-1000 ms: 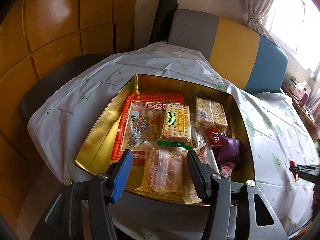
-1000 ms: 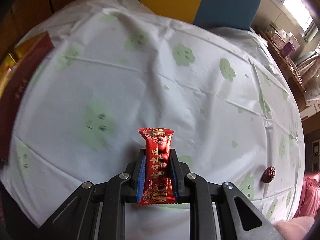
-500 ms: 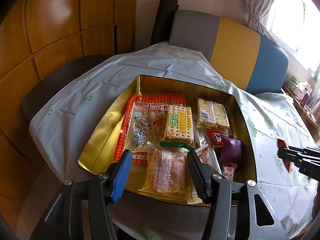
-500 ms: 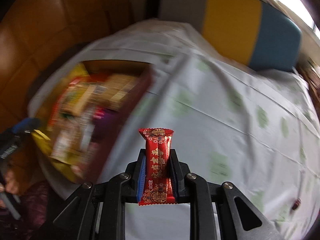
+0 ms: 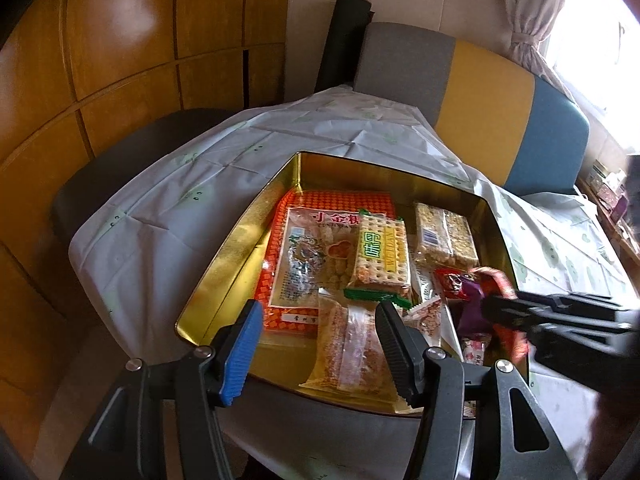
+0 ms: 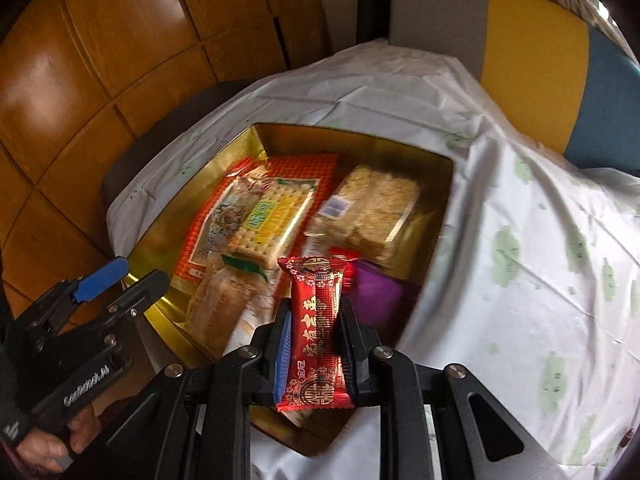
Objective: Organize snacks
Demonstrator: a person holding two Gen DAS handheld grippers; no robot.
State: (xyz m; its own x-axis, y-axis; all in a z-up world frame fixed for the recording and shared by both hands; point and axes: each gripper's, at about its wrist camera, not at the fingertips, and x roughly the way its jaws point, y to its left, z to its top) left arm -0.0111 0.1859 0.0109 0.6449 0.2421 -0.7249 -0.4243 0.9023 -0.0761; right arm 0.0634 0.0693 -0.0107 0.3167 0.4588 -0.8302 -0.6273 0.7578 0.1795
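Note:
An open gold tin lies on the white cloth and holds several snack packs: a cracker pack, an orange packet, rice bars and a purple packet. My left gripper hovers open over the tin's near edge, above a clear pack, with nothing between its fingers. It also shows at the left in the right wrist view as the left gripper. My right gripper is shut on an upright red snack packet, above the tin's near right corner.
The white tablecloth with green prints covers the table right of the tin. A grey, yellow and blue seat back stands behind, and wood panelling to the left. A hand holds the left gripper. A small dark fruit lies at the right edge.
My right gripper has swung left with the red packet, from over the bare cloth to over the tin's near right corner. The left gripper has stayed put.

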